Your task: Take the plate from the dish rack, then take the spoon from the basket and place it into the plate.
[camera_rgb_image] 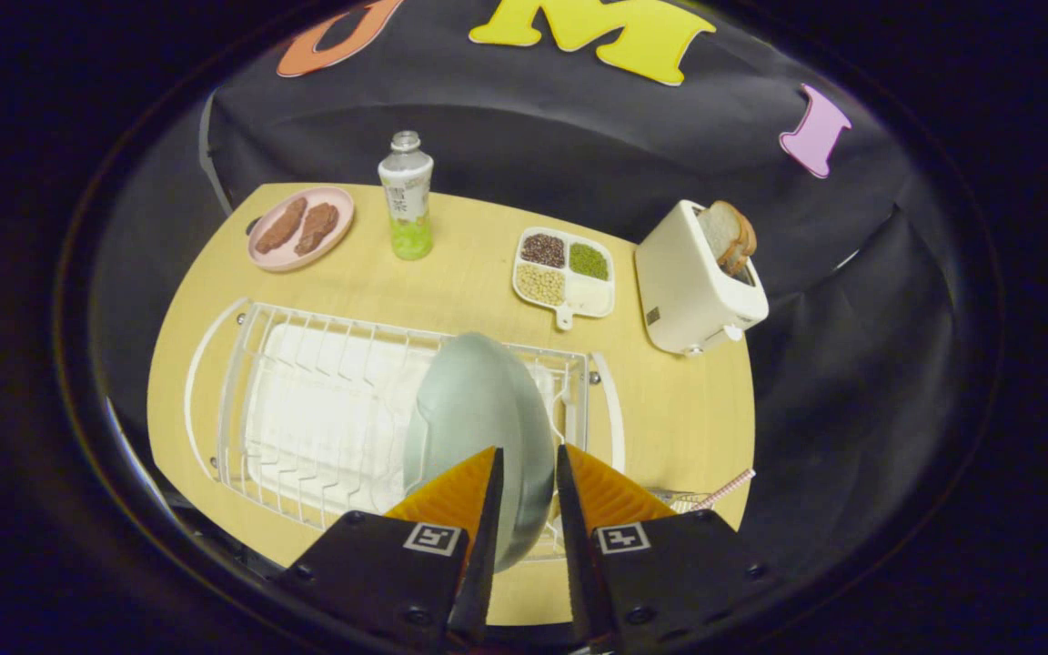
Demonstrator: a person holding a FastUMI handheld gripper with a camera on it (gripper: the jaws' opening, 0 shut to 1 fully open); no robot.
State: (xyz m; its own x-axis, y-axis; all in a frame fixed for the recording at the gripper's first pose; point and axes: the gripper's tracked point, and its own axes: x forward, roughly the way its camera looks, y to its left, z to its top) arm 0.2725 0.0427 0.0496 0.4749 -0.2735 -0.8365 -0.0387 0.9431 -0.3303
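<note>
Grey-green plate (478,409) stands on edge in the dish rack (324,364); the gripper (529,473) seems clamped on its rim; lifting straight up should clear the wires.

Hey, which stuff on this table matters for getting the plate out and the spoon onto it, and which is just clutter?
For the job: plate, standing on edge in the dish rack; gripper, fingers straddling the plate's rim; basket, barely visible beside the right finger.

Lying about: pink dish, bottle, divided tray, toaster with bread.
</note>
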